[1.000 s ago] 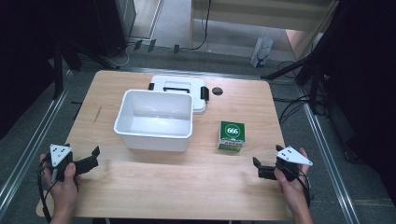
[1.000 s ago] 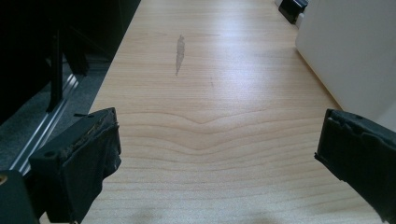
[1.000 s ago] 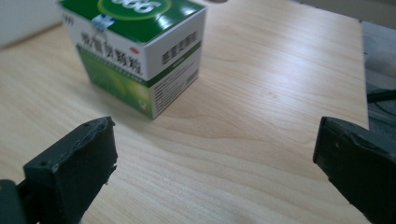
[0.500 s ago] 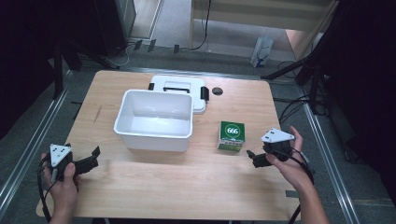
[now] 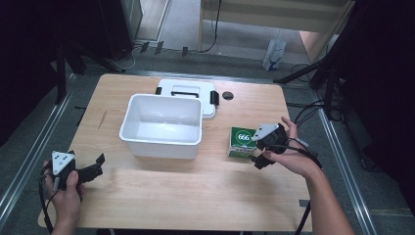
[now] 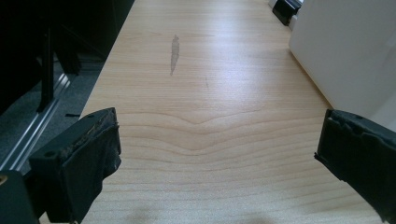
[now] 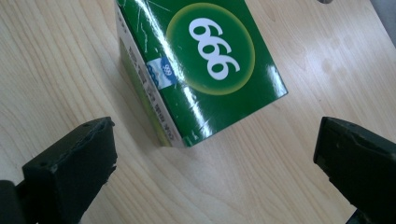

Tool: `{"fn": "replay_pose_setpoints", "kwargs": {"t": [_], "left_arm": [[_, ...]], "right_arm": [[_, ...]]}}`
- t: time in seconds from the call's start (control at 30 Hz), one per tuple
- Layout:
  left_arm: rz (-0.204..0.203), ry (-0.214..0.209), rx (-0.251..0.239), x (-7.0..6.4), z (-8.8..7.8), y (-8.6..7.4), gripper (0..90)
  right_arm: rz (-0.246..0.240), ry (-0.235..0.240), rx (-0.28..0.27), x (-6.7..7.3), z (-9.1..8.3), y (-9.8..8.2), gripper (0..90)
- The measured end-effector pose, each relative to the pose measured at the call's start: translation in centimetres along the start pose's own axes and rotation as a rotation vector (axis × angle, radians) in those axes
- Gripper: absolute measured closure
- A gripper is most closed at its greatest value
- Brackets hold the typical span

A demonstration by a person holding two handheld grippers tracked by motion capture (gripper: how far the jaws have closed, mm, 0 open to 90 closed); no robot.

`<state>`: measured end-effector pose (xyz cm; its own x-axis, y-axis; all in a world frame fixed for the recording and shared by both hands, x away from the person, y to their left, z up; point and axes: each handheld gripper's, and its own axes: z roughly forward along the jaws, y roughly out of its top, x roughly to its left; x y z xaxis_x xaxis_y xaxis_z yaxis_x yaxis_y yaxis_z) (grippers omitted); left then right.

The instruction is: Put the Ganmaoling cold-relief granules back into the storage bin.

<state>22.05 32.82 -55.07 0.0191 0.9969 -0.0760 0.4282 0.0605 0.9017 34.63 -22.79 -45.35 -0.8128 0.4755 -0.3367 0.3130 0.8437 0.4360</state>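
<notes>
Right gripper [image 7: 210, 172] fingers spread wide, just short of the green box [image 7: 198, 65] lying flat on the bench [image 5: 171, 196] beside the white tub [image 5: 161, 125]. Left gripper [image 5: 93, 169] spread, idle. Risk — box skids on the glossy wrap if closed off-centre.

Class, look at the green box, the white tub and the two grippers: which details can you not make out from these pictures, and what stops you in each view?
- Green box: small print on its side label, too small and glared in the right gripper view; its far end is cut by the top edge.
- White lid: front part hidden behind the white tub in the high view.
- Right gripper: jaw tips blurred, partly covered by the hand in the high view.
</notes>
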Motion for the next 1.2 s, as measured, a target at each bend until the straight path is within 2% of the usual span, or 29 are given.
{"fn": "replay_pose_setpoints", "kwargs": {"t": [0.2,0.23,0.4,0.5,0.53,0.7,0.87,0.93,1.07,1.2], "left_arm": [[0.004,-0.007,0.003,0.0,0.0,0.0,0.0],[0.004,-0.01,0.003,0.0,0.0,0.0,0.0],[0.004,-0.011,0.003,0.0,0.0,0.0,0.0],[0.002,-0.011,0.004,0.0,0.0,0.0,0.0],[0.002,-0.012,0.004,0.0,0.0,0.0,0.0],[0.005,-0.012,0.004,0.0,0.0,0.0,0.1],[0.006,-0.012,0.004,0.0,0.0,0.0,0.0],[0.008,-0.012,0.006,0.0,0.0,0.0,0.0],[0.009,-0.012,0.006,0.0,0.1,0.0,0.0],[0.008,-0.014,0.006,0.0,0.1,0.0,0.0]], "right_arm": [[-0.06,0.027,0.063,-0.8,0.5,1.6,0.0],[-0.082,0.036,0.079,-0.9,0.7,1.9,0.0],[-0.134,0.076,0.129,-1.0,1.2,3.4,0.0],[-0.156,0.079,0.148,-1.0,1.5,4.0,0.0],[-0.188,0.088,0.163,-1.0,2.0,4.4,0.0],[-0.24,0.117,0.212,-1.0,2.9,5.0,0.0],[-0.255,0.143,0.238,-1.3,3.6,5.2,0.6],[-0.277,0.151,0.241,-1.7,4.1,5.5,5.6],[-0.274,0.187,0.262,-2.1,4.6,6.0,5.9],[-0.28,0.204,0.287,-2.0,5.3,6.4,8.0]]}}
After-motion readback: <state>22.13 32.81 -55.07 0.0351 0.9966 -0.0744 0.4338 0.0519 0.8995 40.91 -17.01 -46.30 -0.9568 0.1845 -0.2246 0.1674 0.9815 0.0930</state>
